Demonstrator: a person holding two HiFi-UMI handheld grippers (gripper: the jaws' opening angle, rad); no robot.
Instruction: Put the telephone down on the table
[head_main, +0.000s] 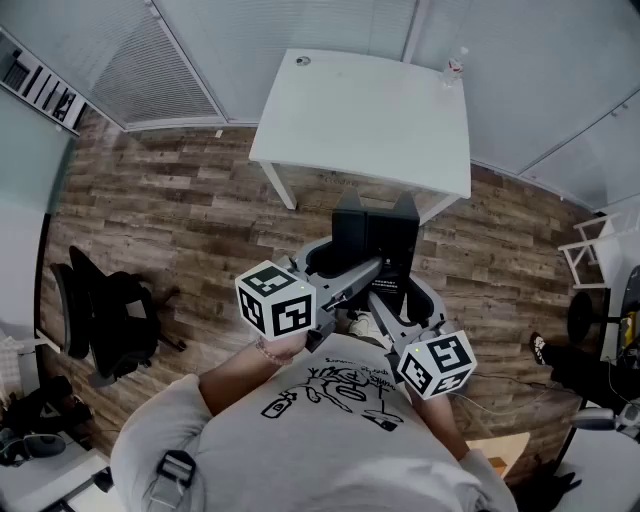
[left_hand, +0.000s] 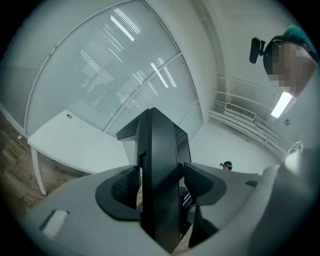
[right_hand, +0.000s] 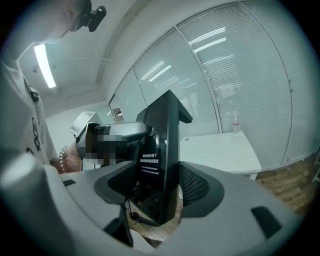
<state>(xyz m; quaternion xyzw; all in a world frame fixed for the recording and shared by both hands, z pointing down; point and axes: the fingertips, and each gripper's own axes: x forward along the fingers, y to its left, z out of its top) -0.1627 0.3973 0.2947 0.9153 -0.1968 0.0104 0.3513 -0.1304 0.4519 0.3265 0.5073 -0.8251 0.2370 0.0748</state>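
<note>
A black telephone (head_main: 375, 235) hangs in the air above the wooden floor, short of the white table (head_main: 365, 115). My left gripper (head_main: 338, 268) grips it from the left and my right gripper (head_main: 405, 292) from the right. In the left gripper view the telephone (left_hand: 160, 150) stands edge-on between the pads of the left gripper (left_hand: 160, 187). Its dark screen side, with white print, faces the right gripper view: there the telephone (right_hand: 165, 135) sits between the ribbed pads of the right gripper (right_hand: 160, 190). A thin cable hangs under it.
A clear bottle (head_main: 455, 65) stands at the table's far right corner. A black office chair (head_main: 105, 315) is on the floor at the left and a white frame (head_main: 590, 250) at the right. Glass walls with blinds close the room behind the table.
</note>
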